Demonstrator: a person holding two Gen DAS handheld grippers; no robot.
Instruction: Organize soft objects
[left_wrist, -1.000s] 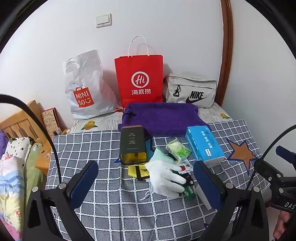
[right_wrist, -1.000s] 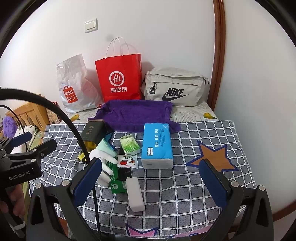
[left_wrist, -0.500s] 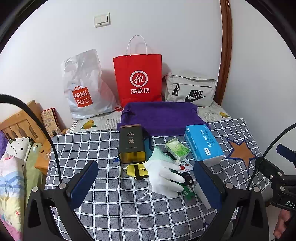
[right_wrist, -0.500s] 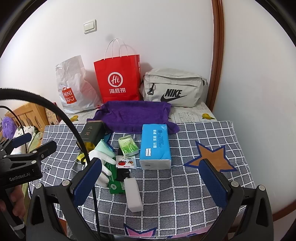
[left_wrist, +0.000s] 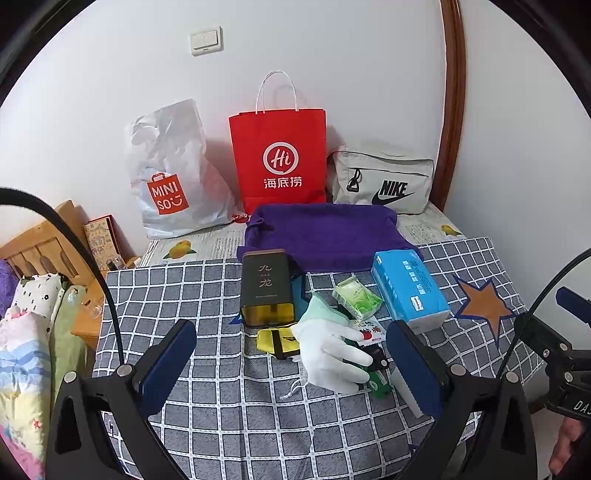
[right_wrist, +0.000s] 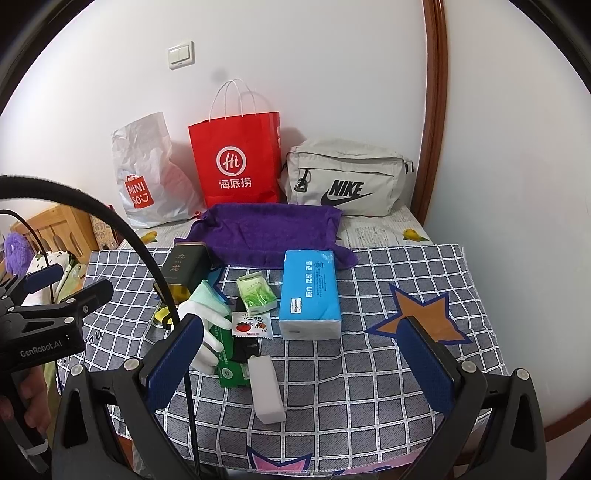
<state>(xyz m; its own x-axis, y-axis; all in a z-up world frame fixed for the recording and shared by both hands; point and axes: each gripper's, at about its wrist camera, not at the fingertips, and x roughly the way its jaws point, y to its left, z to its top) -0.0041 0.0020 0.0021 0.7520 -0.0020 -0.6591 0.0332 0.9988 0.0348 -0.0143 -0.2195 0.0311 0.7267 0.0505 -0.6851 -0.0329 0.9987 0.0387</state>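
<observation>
both tongs (left_wrist: 291, 363) (right_wrist: 303, 360) spread wide, white glove (left_wrist: 328, 354) between left pair

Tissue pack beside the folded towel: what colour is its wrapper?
The tissue pack is light blue with a white front end, clearest in the right wrist view.

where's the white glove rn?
The white glove lies mid-table on the checked cloth, just in front of the dark tea tin, beside the yellow pouch; both grippers are open above the near edge.
</observation>
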